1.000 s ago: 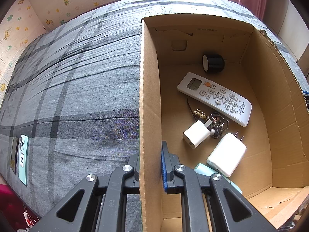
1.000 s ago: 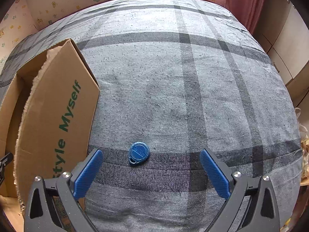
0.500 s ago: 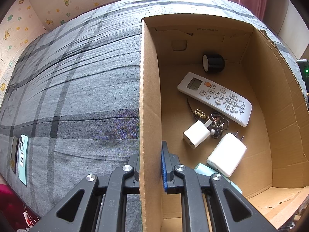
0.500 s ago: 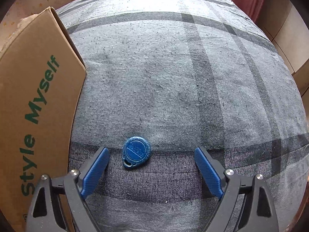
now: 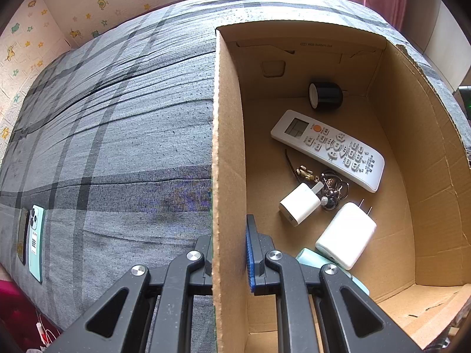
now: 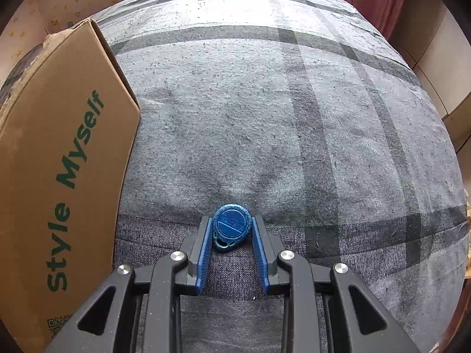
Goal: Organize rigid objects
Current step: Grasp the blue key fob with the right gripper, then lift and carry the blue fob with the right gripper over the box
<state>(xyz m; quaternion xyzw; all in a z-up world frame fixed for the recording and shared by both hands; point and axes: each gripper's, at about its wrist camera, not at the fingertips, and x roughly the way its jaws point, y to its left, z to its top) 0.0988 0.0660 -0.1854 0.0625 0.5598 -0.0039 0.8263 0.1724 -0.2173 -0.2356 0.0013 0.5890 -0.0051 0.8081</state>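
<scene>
In the right wrist view a blue teardrop key fob (image 6: 232, 225) lies on the grey plaid cover. My right gripper (image 6: 231, 220) is closing on it, and both blue pads touch its sides. In the left wrist view my left gripper (image 5: 228, 229) is shut on the left wall of the open cardboard box (image 5: 226, 117), one finger inside and one outside. Inside the box lie a white remote (image 5: 329, 147), a black cylinder (image 5: 325, 95), a small white charger (image 5: 298, 207), a larger white charger (image 5: 346, 235), a bunch of keys (image 5: 326, 182) and a mint-coloured item (image 5: 312, 257), partly hidden by my finger.
The box's printed outer side (image 6: 59, 147) stands just left of the right gripper. Two phones (image 5: 36, 235) lie at the cover's left edge. A wall with stickers runs along the far side, and a red curtain (image 6: 371, 3) hangs at the far right.
The right gripper came closer to the cover and its wide jaws closed in onto the fob's sides. The left gripper and the box kept still.
</scene>
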